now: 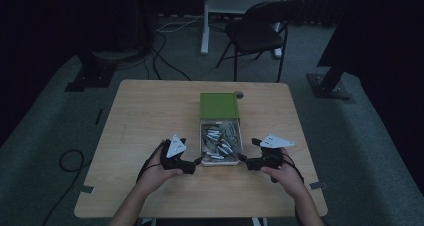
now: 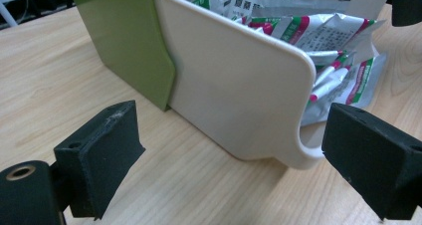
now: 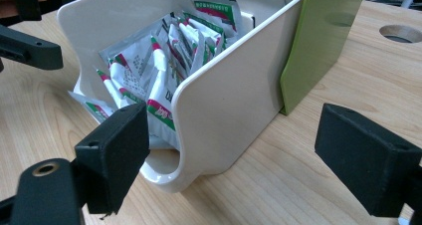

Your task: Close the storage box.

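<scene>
Bare table (image 1: 150,111) either side of the box (image 1: 220,162); its white walls apparently close before each tool.

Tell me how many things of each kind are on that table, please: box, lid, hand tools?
White box: 1, full of sachets, too many and too overlapped to count
Green lid: 1, slid partway over the box
Handheld grippers: 2, the left gripper and the right gripper, both open beside the box
Total: 4, plus the sachets
</scene>
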{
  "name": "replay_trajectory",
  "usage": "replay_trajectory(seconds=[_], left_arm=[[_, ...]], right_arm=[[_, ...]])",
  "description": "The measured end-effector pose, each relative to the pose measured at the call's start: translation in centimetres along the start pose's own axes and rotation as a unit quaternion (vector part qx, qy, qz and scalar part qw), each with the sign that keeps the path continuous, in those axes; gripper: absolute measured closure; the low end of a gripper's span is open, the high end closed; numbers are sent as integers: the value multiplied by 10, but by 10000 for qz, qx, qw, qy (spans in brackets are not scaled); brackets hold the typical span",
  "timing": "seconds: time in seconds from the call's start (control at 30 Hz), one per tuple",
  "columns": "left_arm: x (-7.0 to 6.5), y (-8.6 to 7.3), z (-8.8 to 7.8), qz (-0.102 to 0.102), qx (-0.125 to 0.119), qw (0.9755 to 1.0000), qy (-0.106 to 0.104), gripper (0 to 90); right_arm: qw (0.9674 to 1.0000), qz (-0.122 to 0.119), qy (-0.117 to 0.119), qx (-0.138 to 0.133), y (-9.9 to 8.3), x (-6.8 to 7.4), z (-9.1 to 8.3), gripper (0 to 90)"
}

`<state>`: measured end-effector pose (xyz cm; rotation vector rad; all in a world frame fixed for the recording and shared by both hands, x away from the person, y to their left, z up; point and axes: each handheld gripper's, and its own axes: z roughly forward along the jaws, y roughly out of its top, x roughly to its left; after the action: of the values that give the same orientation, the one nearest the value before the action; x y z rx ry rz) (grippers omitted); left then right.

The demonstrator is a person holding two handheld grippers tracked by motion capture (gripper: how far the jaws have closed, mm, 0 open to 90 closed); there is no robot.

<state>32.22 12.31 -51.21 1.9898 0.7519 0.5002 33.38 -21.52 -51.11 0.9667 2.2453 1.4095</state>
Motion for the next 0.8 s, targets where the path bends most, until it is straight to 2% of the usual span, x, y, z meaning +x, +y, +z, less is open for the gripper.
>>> replay_trajectory(seconds=[0.1, 0.27, 0.37, 0.43, 0.8], left_arm=[[-1, 2, 2, 69, 27, 10000, -30, 89], [3, 4, 7, -13, 2, 10000, 0, 90], [5, 4, 10, 30, 46, 10000, 62, 90], [7, 3, 11, -62, 56, 10000, 51, 89], [12, 1, 13, -231, 3, 9997, 80, 89]], right_arm=[[10000, 7, -54, -16, 0, -1, 1, 137], [9999, 0, -105, 21, -2, -4, 3, 138], [9998, 8, -173, 35, -3, -6, 4, 139], [9997, -11, -210, 76, -3, -7, 5, 138], [9999, 24, -151, 61, -3, -8, 8, 133]])
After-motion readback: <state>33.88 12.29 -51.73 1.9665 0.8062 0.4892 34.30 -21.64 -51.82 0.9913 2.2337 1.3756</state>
